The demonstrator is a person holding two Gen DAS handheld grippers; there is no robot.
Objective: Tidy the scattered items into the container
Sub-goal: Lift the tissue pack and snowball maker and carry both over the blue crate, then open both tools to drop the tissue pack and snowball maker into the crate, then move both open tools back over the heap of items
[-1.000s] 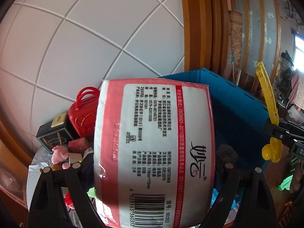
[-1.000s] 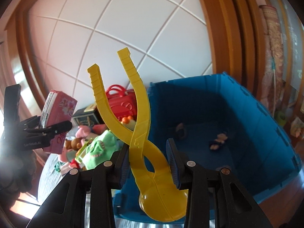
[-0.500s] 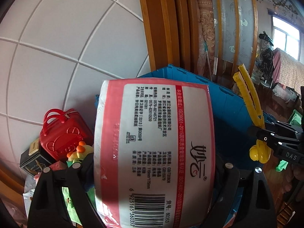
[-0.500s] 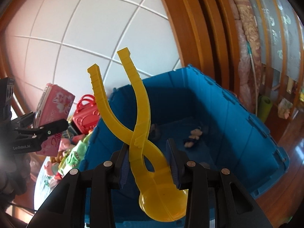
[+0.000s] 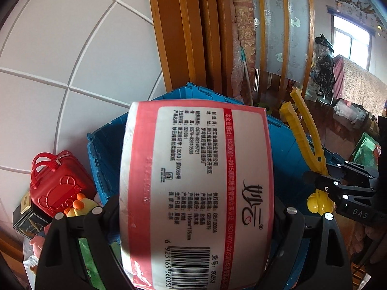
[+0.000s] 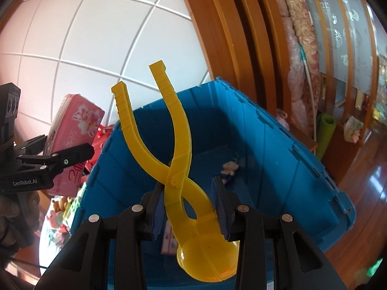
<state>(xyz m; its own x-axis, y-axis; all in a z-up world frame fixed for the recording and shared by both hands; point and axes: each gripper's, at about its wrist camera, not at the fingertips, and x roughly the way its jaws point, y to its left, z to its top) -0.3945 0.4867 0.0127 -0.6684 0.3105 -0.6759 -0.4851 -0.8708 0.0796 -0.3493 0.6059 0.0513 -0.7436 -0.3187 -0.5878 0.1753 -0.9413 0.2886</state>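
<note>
Right claw (image 6: pixel 188 207) gripping tongs (image 6: pixel 174 166), over bin rim (image 6: pixel 312 166)

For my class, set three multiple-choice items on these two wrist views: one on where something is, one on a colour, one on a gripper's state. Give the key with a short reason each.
1. Where is the small plush toy?
A. On the floor of the blue bin
B. On top of the red toy suitcase
C. Between the left gripper's fingers

2. What colour is the scissor-handled ball-mould tongs?
A. Green
B. Yellow
C. Red

3. What is the state of the left gripper?
A. Open and empty
B. Shut on the tongs
C. Shut on the tissue pack

Key:
1 A: the right wrist view shows it lying inside the bin.
2 B: handles and ball cup are all yellow.
3 C: the pack fills the space between its fingers, while the right gripper holds the tongs.
</note>
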